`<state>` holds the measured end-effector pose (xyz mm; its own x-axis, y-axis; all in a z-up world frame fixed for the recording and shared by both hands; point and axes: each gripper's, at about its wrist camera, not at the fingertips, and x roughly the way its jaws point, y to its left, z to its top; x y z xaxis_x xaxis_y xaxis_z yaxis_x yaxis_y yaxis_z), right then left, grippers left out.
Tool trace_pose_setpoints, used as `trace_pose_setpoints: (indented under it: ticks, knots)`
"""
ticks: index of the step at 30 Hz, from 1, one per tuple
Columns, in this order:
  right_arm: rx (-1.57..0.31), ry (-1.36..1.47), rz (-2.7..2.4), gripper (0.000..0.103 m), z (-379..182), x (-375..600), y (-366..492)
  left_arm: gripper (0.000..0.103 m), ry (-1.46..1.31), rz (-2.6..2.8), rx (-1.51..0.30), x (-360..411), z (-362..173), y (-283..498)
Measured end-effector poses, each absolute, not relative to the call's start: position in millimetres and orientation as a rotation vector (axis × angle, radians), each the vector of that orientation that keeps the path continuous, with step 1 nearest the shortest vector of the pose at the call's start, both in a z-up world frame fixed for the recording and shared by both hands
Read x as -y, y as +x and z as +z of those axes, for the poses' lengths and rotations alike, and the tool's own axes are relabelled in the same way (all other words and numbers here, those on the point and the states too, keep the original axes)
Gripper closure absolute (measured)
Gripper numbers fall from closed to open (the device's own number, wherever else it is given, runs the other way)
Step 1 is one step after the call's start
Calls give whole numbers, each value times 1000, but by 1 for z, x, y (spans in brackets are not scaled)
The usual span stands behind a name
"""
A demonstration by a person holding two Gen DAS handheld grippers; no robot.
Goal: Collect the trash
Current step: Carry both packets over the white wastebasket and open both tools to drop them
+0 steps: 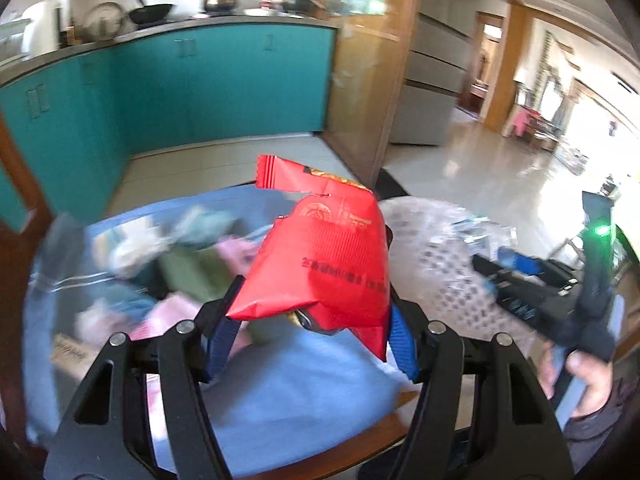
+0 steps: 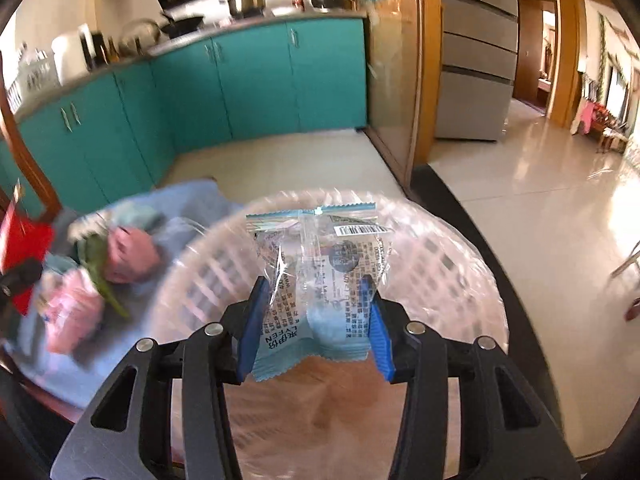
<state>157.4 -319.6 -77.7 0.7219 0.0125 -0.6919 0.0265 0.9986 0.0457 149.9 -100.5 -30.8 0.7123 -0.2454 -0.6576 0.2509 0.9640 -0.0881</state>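
Observation:
My left gripper is shut on a red snack wrapper and holds it above the blue cloth on the table. My right gripper is shut on a clear and light-blue wrapper and holds it over the white perforated basket. The basket also shows in the left wrist view, right of the red wrapper, with the right gripper over it. More wrappers, pink, green and white, lie in a blurred pile on the cloth, also in the right wrist view.
The round wooden table's edge is near me. Teal kitchen cabinets stand behind. A wooden partition and a grey fridge stand to the right, with shiny tiled floor beyond.

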Motion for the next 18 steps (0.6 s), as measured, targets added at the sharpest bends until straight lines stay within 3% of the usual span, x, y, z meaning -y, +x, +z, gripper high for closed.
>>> trace_pose_setpoints:
  ticks: [2, 4, 6, 9, 11, 13, 18]
  knots:
    - [-775, 62, -45, 49, -82, 326, 156, 37, 17, -330, -746, 121, -35, 158]
    - [-760, 126, -94, 35, -80, 340, 156, 37, 35, -366, -772, 141, -42, 164]
    - [-733, 210, -107, 30, -76, 354, 155, 37, 49, -399, -802, 158, -49, 172]
    - [-666, 346, -147, 29, -68, 377, 147, 33, 49, -472, -838, 177, -60, 176]
    - [-627, 404, -173, 29, -65, 389, 140, 20, 32, -503, -841, 184, -66, 179]
    - [-616, 432, -180, 29, -66, 394, 137, 15, 7, -525, -851, 186, -71, 180]
    - [-607, 406, -149, 29, -63, 384, 137, 11, -25, -501, -871, 174, -79, 181]
